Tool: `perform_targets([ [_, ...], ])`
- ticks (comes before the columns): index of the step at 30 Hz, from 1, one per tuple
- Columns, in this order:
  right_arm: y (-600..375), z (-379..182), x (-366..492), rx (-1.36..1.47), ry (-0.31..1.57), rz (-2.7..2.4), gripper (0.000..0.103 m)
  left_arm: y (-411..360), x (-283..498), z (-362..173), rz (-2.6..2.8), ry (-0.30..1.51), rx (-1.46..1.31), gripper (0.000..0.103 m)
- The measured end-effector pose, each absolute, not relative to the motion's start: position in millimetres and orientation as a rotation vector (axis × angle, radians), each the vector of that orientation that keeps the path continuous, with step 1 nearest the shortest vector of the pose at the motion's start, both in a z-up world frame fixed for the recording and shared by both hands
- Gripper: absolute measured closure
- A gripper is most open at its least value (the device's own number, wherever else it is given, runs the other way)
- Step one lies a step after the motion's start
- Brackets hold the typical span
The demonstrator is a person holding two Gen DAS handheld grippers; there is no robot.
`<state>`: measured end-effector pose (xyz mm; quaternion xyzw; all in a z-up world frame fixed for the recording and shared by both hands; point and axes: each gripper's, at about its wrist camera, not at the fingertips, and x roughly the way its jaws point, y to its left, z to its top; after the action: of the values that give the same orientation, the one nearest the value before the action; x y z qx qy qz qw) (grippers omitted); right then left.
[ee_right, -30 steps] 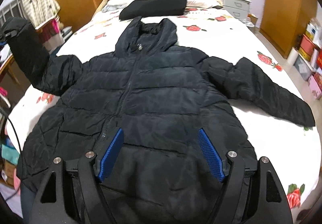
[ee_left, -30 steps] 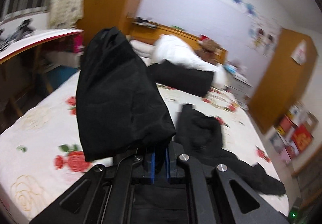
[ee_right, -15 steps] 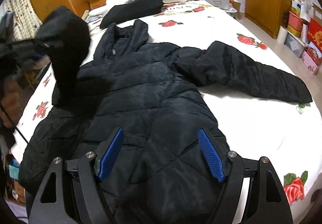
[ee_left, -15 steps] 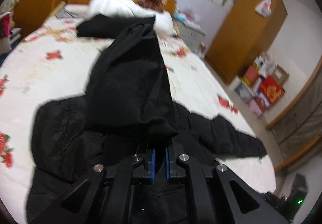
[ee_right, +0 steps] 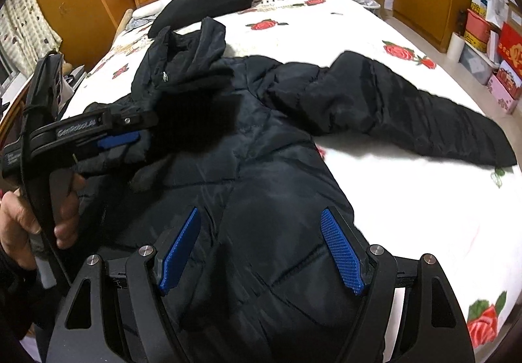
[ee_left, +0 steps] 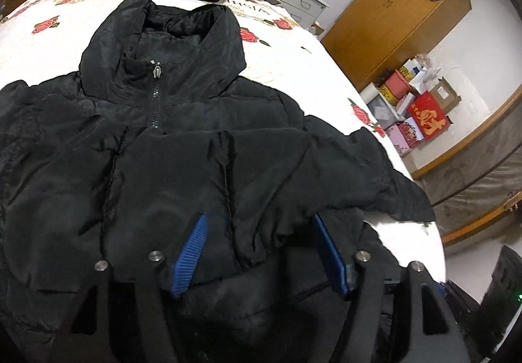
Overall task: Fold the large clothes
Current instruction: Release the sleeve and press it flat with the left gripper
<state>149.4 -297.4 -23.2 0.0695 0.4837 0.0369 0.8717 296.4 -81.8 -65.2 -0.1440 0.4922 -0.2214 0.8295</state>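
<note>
The left gripper (ee_right: pixel 143 131) has white letters on the side of its black arm, and they say "GenRobot.AI". A small white label sits lower on the same gripper near the hand (ee_right: pixel 36 216), but its words are too tiny to read. The bed sheet (ee_right: pixel 287 1) has big printed letters near the head edge of the bed, by the pillow (they look upside down and cannot be made out). The red box (ee_left: pixel 427 120) on the floor has gold marks, too blurry to read.
</note>
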Motion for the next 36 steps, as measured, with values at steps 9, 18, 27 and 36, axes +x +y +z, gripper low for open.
perform_targets([
  [9, -266.9, -0.8, 187.0, 0.115, 0.950, 0.138, 0.027, 15.9, 287.8, -2.5, -0.258, 0.850, -0.243, 0.035],
  [18, -224.5, -47.3, 278.6, 0.034, 1.032, 0.173, 0.057, 106.7, 321.7, -76.3, 0.021, 0.992, -0.268, 0.062],
  [27, -235.9, -108.0, 294.4, 0.007, 1.111, 0.114, 0.056, 86.1, 323.4, -105.7, 0.024, 1.014, -0.195, 0.062],
  [36, -249.9, -48.6, 292.6, 0.052, 0.994, 0.102, 0.056, 111.1, 330.6, -47.3, 0.015, 0.929, -0.210, 0.062],
])
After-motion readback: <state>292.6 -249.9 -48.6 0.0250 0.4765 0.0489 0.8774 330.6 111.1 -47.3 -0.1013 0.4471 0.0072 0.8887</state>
